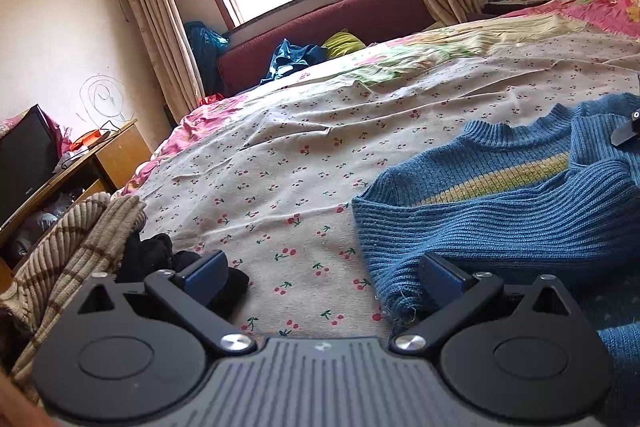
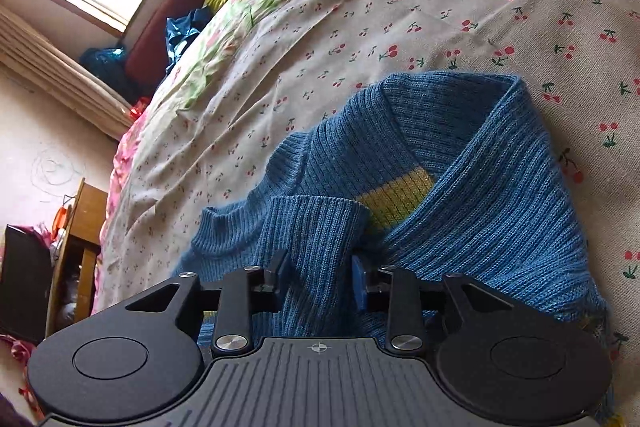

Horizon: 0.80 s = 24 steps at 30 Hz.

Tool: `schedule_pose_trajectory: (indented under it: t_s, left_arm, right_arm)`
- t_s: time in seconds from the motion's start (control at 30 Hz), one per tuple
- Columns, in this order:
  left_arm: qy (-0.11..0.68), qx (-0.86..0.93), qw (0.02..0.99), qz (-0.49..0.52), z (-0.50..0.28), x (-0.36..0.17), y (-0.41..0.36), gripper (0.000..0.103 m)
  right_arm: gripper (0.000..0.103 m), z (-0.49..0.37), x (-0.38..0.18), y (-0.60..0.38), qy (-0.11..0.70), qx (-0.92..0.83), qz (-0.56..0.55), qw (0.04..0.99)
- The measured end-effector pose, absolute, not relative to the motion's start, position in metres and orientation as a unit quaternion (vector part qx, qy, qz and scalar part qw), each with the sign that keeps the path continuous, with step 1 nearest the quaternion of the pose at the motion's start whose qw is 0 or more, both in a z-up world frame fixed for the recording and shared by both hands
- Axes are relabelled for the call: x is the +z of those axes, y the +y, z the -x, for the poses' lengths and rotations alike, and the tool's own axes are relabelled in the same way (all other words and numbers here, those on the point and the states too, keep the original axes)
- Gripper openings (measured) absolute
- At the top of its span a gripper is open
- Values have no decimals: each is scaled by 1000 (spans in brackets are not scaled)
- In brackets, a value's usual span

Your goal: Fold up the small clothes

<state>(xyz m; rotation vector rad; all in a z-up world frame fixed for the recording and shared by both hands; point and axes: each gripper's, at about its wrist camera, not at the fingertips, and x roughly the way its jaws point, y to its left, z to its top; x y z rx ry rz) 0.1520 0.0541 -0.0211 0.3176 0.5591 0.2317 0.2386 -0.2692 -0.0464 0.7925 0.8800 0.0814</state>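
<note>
A small blue ribbed sweater (image 1: pixel 512 211) with a yellow stripe lies on the cherry-print bedsheet (image 1: pixel 280 163), partly folded. My left gripper (image 1: pixel 322 273) is open and low over the sheet; its right finger rests at the sweater's near left edge. In the right wrist view my right gripper (image 2: pixel 320 277) is closed partway on the sweater's sleeve (image 2: pixel 316 239), which lies across the sweater (image 2: pixel 480 195) body. Both pads touch the sleeve cloth between them. A tip of the right gripper shows at the right edge of the left wrist view (image 1: pixel 626 133).
A beige striped garment (image 1: pixel 76 247) and a black cloth (image 1: pixel 160 259) lie at the bed's near left. A dark red sofa (image 1: pixel 320 27) with clothes stands under the window. A wooden desk (image 1: pixel 108 159) and a black monitor (image 1: pixel 24 155) stand at left.
</note>
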Motion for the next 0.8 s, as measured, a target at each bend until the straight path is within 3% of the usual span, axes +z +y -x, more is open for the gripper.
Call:
schedule_pose_trajectory:
  t_s: [0.03, 0.1, 0.27, 0.5, 0.8]
  left_arm:
    - [272, 114, 943, -153, -151, -20, 55, 103]
    - [267, 114, 945, -151, -150, -17, 56, 103]
    - [236, 101, 954, -156, -141, -3, 50, 103]
    - [182, 35, 961, -206, -124, 3, 16, 103]
    - [191, 54, 932, -303, -168, -34, -27, 103]
  right_arm:
    - [10, -237, -44, -270, 412, 40, -376, 829]
    - [8, -235, -36, -273, 399, 53, -397, 824]
    - [7, -242, 9, -268, 350, 105, -458, 810]
    - [7, -246, 87, -246, 279, 176, -463, 823]
    - [7, -238, 98, -236, 295, 183, -481, 805]
